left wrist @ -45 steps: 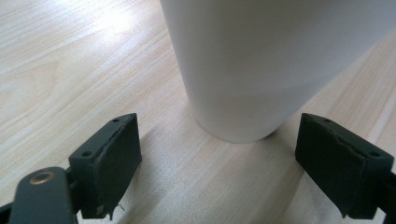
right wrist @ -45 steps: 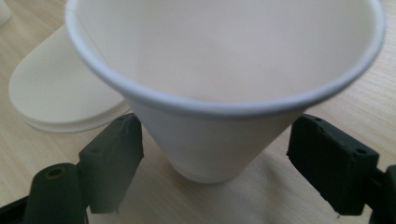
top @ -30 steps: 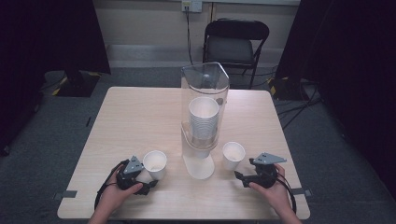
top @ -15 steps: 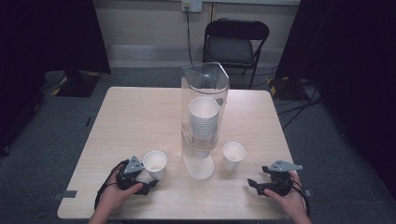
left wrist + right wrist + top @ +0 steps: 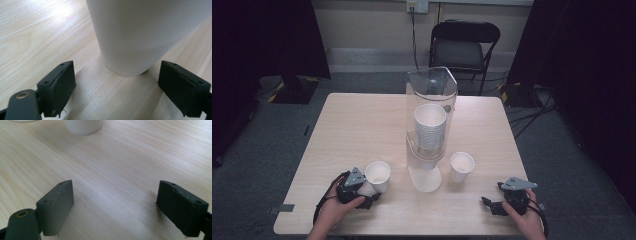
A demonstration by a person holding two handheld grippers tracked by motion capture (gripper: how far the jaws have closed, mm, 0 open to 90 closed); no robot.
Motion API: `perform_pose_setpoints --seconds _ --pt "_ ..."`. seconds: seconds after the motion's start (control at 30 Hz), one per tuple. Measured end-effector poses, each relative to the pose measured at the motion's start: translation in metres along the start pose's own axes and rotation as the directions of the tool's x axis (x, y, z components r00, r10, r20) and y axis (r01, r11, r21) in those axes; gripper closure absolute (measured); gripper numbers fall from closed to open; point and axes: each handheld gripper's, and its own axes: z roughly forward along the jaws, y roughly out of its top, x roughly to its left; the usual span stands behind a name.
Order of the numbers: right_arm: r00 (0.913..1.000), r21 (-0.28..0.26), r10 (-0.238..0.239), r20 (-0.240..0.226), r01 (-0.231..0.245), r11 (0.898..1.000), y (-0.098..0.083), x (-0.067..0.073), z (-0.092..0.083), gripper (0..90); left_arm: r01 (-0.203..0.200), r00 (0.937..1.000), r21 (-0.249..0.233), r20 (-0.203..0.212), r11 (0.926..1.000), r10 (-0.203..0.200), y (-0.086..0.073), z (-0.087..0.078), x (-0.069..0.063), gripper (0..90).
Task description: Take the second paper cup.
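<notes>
My left gripper [image 5: 371, 196] stands jaws apart just near of the upright left cup [image 5: 378, 176], untouched; my right gripper [image 5: 491, 206], jaws apart and empty, lies well near-right of the right cup [image 5: 461, 166].

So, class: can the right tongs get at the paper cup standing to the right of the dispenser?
Probably yes: the right tongs are open, and bare table lies between them and the paper cup.
</notes>
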Motion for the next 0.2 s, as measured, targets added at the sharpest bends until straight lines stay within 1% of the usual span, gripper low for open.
perform_pose_setpoints --seconds 0.2 --pt "1.0 0.0 -0.001 -0.001 0.001 1.0 -0.0001 -0.0002 -0.0001 13.9 0.0 1.0 0.0 0.0 1.0 0.0 0.0 0.0 0.0 13.7"
